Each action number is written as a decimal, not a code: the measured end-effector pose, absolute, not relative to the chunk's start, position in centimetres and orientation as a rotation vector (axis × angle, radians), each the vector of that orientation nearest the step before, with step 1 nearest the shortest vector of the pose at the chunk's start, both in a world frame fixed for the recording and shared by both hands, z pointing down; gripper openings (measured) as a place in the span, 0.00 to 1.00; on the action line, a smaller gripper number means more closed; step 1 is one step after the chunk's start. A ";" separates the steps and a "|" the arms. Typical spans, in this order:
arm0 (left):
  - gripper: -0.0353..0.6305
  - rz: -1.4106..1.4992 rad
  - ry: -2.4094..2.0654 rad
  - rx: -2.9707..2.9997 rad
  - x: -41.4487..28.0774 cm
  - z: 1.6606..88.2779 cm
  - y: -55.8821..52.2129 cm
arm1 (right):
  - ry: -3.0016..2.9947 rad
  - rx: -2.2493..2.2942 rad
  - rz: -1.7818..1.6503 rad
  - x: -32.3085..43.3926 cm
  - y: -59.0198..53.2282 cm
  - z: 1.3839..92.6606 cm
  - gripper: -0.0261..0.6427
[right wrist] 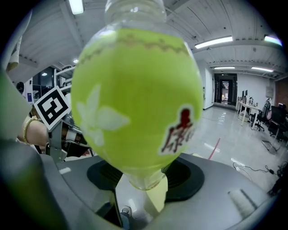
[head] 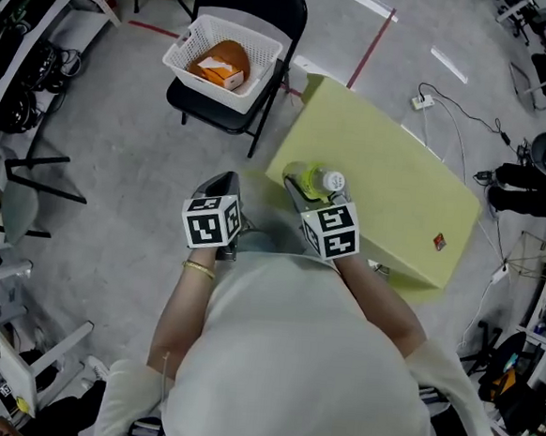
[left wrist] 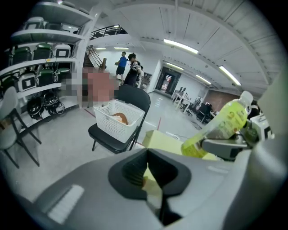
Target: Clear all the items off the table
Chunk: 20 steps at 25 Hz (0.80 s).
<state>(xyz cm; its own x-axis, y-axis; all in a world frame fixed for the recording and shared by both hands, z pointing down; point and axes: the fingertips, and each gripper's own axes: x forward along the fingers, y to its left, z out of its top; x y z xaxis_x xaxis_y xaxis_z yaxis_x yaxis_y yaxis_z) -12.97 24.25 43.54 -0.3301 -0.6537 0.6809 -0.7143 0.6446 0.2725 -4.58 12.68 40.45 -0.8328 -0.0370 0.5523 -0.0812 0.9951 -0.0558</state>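
Observation:
My right gripper (head: 305,192) is shut on a bottle of yellow-green drink (head: 319,180) with a white cap, held over the near left corner of the pale yellow table (head: 389,174). In the right gripper view the bottle (right wrist: 135,99) fills the picture between the jaws of the gripper (right wrist: 141,179). My left gripper (head: 227,184) hangs over the floor just left of the table, shut with nothing in it (left wrist: 147,173). From the left gripper view the bottle (left wrist: 220,128) shows at the right. A small red item (head: 439,240) lies near the table's right end.
A white basket (head: 197,42) holding an orange-brown packet (head: 221,65) sits on a black folding chair (head: 262,0) beyond the table's left corner. Shelving (head: 23,42) lines the left. Cables (head: 451,109) and red tape cross the floor. People (left wrist: 128,67) stand far off.

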 end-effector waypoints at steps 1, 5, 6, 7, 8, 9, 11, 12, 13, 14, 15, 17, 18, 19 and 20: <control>0.07 0.092 -2.065 1.054 -13.8 43.6 25.0 | -2.555 0.076 0.103 -5.5 13.3 40.6 0.43; 0.07 0.082 -2.074 1.019 -17.0 44.0 28.3 | -2.554 0.056 0.105 -8.9 15.7 41.0 0.43; 0.07 0.079 -2.079 1.008 -17.8 44.1 29.1 | -2.554 0.050 0.103 -9.7 16.3 41.1 0.43; 0.07 0.074 -2.083 0.996 -18.6 44.2 29.9 | -2.554 0.043 0.102 -10.5 16.8 41.1 0.43; 0.07 0.069 -2.088 0.983 -19.4 44.3 30.7 | -2.555 0.035 0.100 -11.3 17.2 41.2 0.43; 0.07 0.063 -2.094 0.969 -20.1 44.4 31.4 | -2.555 0.027 0.098 -12.0 17.7 41.2 0.43; 0.07 0.051 -2.105 0.942 -21.3 44.6 32.7 | -2.554 0.011 0.094 -13.3 18.4 41.2 0.43; 0.07 0.044 -2.111 0.927 -21.9 44.6 33.4 | -2.554 0.002 0.091 -13.9 18.8 41.2 0.43; 0.07 0.036 -2.116 0.912 -22.3 44.7 34.0 | -2.552 -0.007 0.087 -14.4 19.1 41.3 0.43; 0.07 0.027 -2.121 0.897 -22.7 44.8 34.5 | -2.550 -0.018 0.081 -14.9 19.4 41.3 0.43; 0.07 0.016 -2.125 0.881 -23.1 44.9 35.1 | -2.547 -0.031 0.074 -15.3 19.8 41.3 0.43; 0.07 -0.004 -2.131 0.846 -23.6 45.1 36.3 | -2.539 -0.060 0.060 -16.1 20.4 41.3 0.43; 0.07 -0.013 -2.132 0.830 -23.9 45.2 36.8 | -2.536 -0.073 0.056 -16.4 20.7 41.3 0.43; 0.07 -0.022 -2.134 0.814 -24.1 45.3 37.2 | -2.533 -0.085 0.055 -16.7 20.9 41.3 0.43; 0.07 -0.031 -2.135 0.799 -24.2 45.5 37.6 | -2.531 -0.095 0.054 -17.0 21.1 41.3 0.43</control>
<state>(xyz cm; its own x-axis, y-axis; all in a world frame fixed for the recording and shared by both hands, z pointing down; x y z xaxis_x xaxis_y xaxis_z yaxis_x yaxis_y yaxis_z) -24.23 37.57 45.46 -0.4480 -0.5526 0.7029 -0.5317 0.7967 0.2874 -17.05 21.12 41.27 -0.8183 0.0803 0.5692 0.0558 0.9966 -0.0603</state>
